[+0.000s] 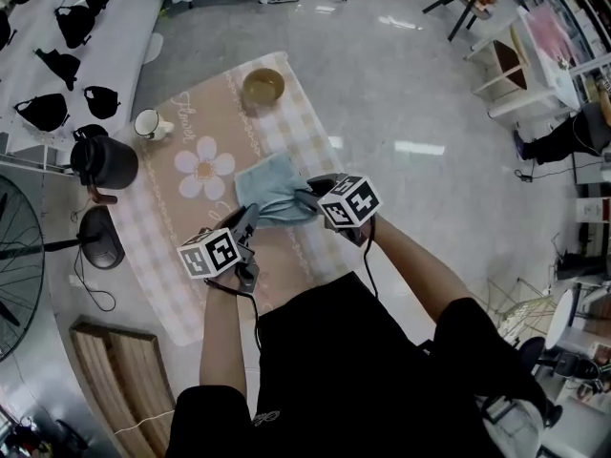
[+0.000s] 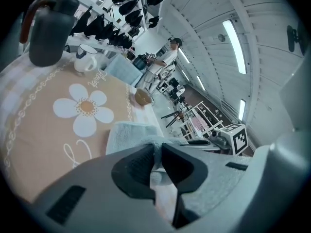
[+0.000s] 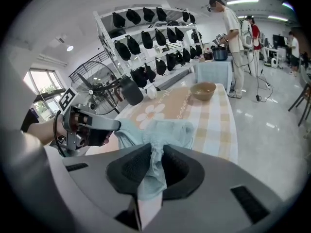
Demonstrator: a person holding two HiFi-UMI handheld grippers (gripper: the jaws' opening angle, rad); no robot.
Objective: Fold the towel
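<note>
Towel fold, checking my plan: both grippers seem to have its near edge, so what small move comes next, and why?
Probably carry the pinched near edge away from the person, over the far edge, and lower it. The left gripper and right gripper are each shut on the light blue towel, whose far part lies on the flowered tablecloth.

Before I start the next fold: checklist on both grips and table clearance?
1. Left gripper pinches the towel: ok, cloth sits between the closed jaws.
2. Right gripper pinches the towel: ok, bunched cloth is clamped.
3. Far part of the towel rests on the floral tablecloth: ok.
4. Bowl is clear of the fold path: ok, it stands apart at the far end.
5. White mug and dark kettle are clear: ok, off to the left.
6. Gripped corners are matched and the edge is straight: cannot tell, the cloth is bunched.
</note>
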